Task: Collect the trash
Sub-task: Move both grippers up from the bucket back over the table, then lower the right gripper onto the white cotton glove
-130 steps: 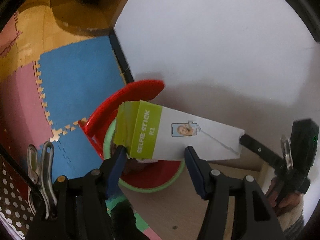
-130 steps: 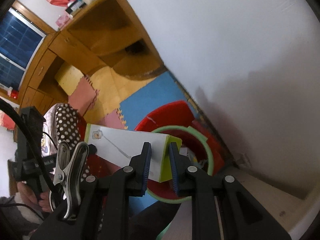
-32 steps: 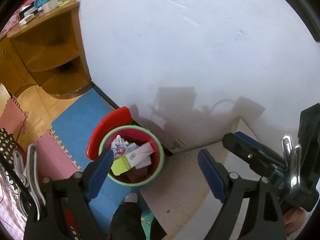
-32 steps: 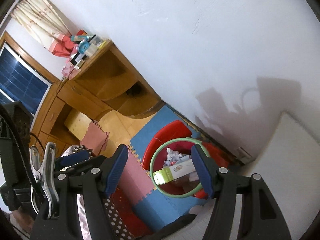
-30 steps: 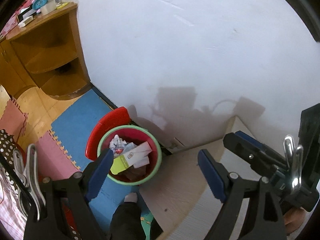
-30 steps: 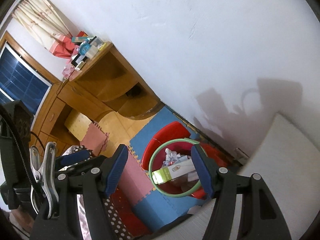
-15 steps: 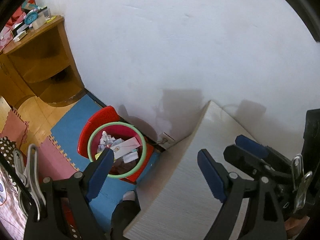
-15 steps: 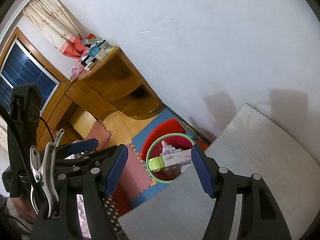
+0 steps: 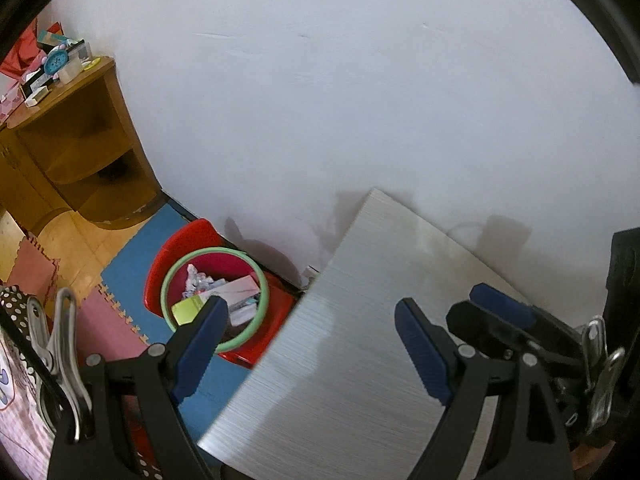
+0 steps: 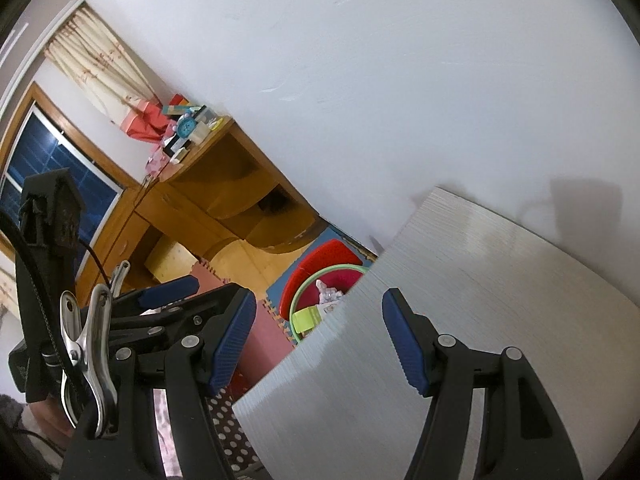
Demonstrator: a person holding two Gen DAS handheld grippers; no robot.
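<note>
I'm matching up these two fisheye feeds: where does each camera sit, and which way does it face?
Left wrist view: sits on the left hand-held gripper, looking steeply down over the white table to the trash bin by the wall; its own open blue-padded fingers show, with the right hand-held gripper at the right edge.
Right wrist view: sits on the right hand-held gripper, angled down across the table at the bin and wooden desk; its open fingers show, and the left hand-held gripper beside them.
Both share the table, the bin and the green-ended box in it.

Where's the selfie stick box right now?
In the left wrist view the selfie stick box lies inside the red trash bin on the floor, lower left, beside the white table, against the wall.
</note>
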